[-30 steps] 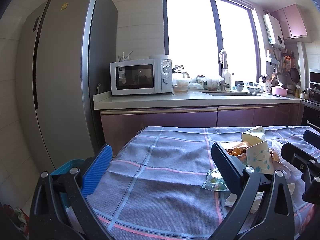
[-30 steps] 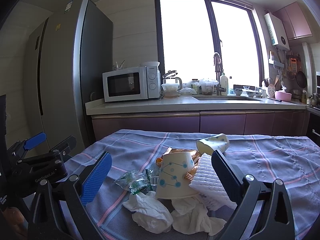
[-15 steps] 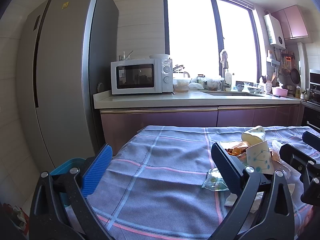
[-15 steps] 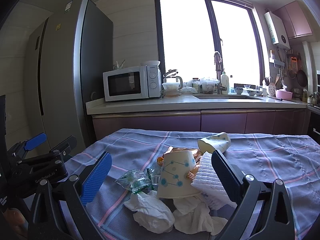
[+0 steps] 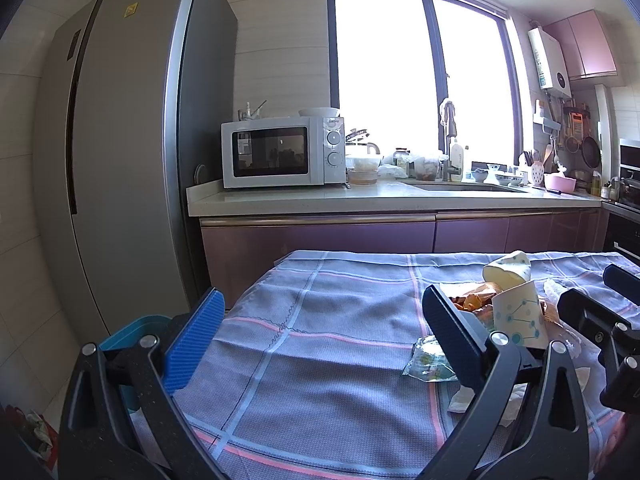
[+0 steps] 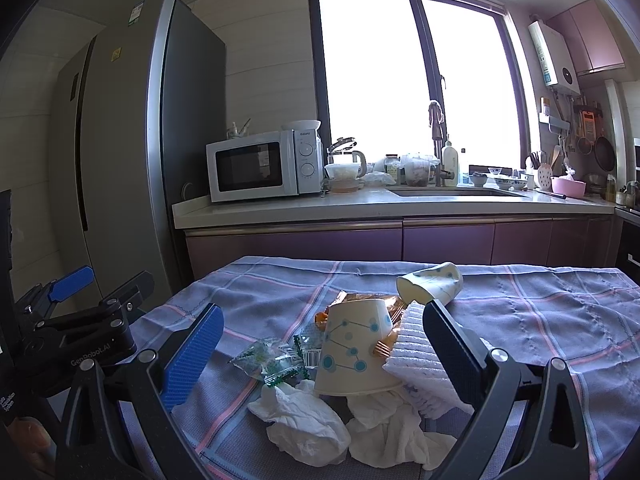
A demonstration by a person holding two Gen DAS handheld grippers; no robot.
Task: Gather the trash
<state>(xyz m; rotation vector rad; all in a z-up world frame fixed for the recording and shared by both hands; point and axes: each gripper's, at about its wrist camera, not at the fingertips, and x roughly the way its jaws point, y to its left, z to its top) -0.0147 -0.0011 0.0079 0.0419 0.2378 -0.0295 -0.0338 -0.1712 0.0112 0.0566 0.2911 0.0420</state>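
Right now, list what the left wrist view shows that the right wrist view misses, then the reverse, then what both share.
Only the left wrist view: a teal bin beside the table's left edge, below the open left gripper.

Only the right wrist view: crumpled white tissues and a ribbed white pad, between the fingers of the open right gripper.

Both: the upside-down dotted paper cup, the tipped cup, the green clear wrappers, the plaid tablecloth and the microwave.
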